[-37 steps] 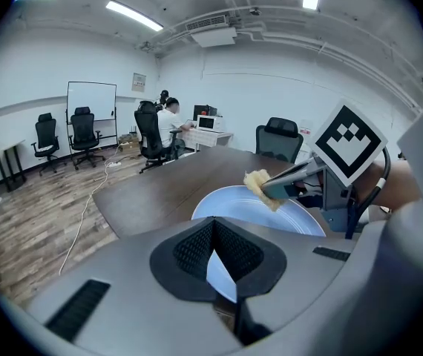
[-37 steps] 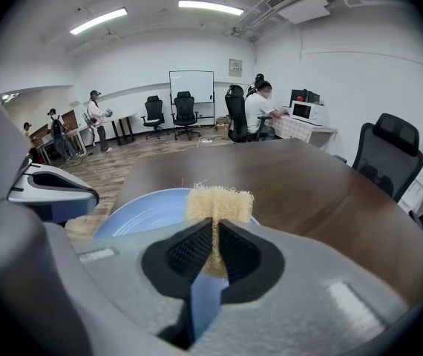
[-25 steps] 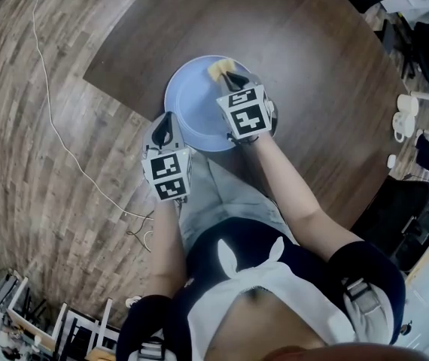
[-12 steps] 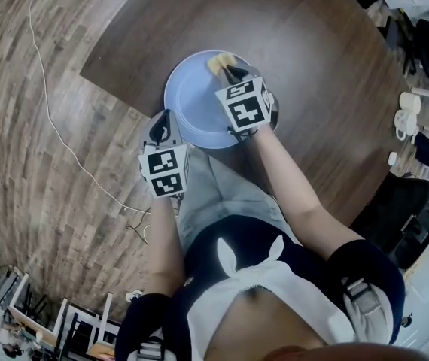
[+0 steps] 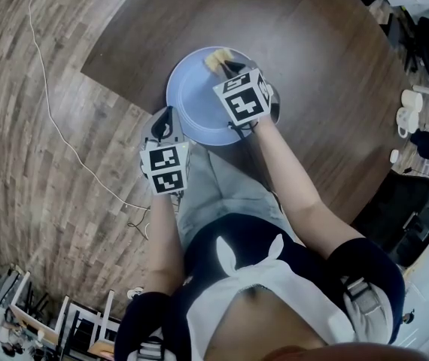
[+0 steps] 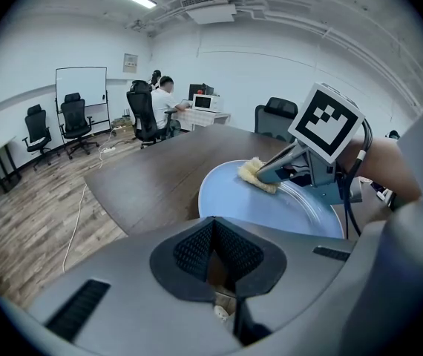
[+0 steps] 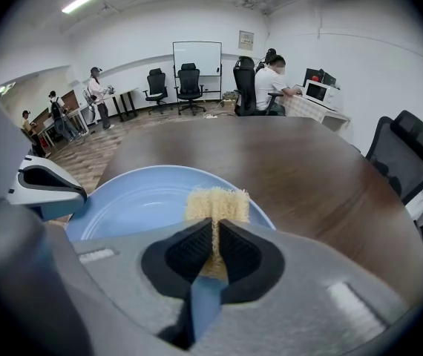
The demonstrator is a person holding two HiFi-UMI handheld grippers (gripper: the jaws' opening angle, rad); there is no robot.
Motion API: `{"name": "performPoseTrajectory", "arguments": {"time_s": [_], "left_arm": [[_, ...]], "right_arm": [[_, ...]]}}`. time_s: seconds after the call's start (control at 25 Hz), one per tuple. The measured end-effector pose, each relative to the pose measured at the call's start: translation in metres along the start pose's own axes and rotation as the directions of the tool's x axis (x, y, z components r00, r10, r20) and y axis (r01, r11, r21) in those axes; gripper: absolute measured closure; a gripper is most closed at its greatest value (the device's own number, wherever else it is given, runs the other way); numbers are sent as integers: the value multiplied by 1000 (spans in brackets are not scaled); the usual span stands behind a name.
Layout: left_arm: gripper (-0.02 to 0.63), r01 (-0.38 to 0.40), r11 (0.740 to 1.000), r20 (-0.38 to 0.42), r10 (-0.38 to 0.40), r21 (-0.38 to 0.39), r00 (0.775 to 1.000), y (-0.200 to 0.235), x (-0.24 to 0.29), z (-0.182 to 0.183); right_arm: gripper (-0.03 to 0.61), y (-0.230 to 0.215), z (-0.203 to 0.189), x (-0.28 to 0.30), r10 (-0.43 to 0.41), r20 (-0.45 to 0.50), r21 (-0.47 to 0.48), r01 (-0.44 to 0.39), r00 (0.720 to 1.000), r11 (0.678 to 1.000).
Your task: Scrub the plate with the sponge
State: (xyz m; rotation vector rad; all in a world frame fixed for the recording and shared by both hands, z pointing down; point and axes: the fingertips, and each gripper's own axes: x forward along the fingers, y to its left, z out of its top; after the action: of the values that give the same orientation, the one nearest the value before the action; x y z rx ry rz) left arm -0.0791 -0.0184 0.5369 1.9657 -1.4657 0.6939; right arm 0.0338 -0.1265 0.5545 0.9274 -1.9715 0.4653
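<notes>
A light blue plate (image 5: 196,100) lies on the dark wooden table (image 5: 312,59) close to its near edge. My right gripper (image 5: 225,67) is shut on a yellow sponge (image 5: 216,59) and holds it on the plate's far rim. In the right gripper view the sponge (image 7: 217,201) sticks out between the closed pads of the right gripper (image 7: 217,232) over the plate (image 7: 133,202). My left gripper (image 5: 165,120) is shut with nothing in it, its tips at the plate's near left rim. The left gripper view shows the left gripper (image 6: 213,225), the plate (image 6: 271,210) and the sponge (image 6: 254,175).
The table's corner (image 5: 86,74) lies left of the plate, with plank floor and a white cable (image 5: 53,119) beyond. White cups (image 5: 406,115) stand at the far right. Office chairs (image 7: 408,150), a whiteboard (image 7: 197,58) and seated people fill the room behind.
My right gripper has slid the sponge a little farther across the plate toward its far rim. The left gripper has stayed almost still.
</notes>
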Motion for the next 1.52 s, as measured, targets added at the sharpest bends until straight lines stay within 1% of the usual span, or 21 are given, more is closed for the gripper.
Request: {"name": "performPoseTrajectory", "arguments": {"time_s": [0.32, 0.6, 0.96, 1.32, 1.52], "left_arm": [[611, 14, 1000, -16, -14, 12, 1000, 1, 0, 0], [611, 13, 1000, -7, -13, 3, 1000, 2, -2, -2], [611, 4, 1000, 13, -4, -14, 1000, 4, -2, 0], [611, 4, 1000, 16, -4, -25, 1000, 5, -1, 0], [611, 7, 1000, 17, -6, -30, 1000, 5, -2, 0]], "right_arm": [[552, 11, 7, 5, 27, -11, -6, -27, 1000, 1000], [552, 19, 15, 6, 25, 0, -29, -25, 1000, 999], [552, 38, 20, 7, 56, 3, -64, -55, 998, 996], [552, 55, 24, 8, 95, 21, -56, -94, 995, 994], [552, 68, 24, 7, 143, 35, -32, -142, 989, 989]]}}
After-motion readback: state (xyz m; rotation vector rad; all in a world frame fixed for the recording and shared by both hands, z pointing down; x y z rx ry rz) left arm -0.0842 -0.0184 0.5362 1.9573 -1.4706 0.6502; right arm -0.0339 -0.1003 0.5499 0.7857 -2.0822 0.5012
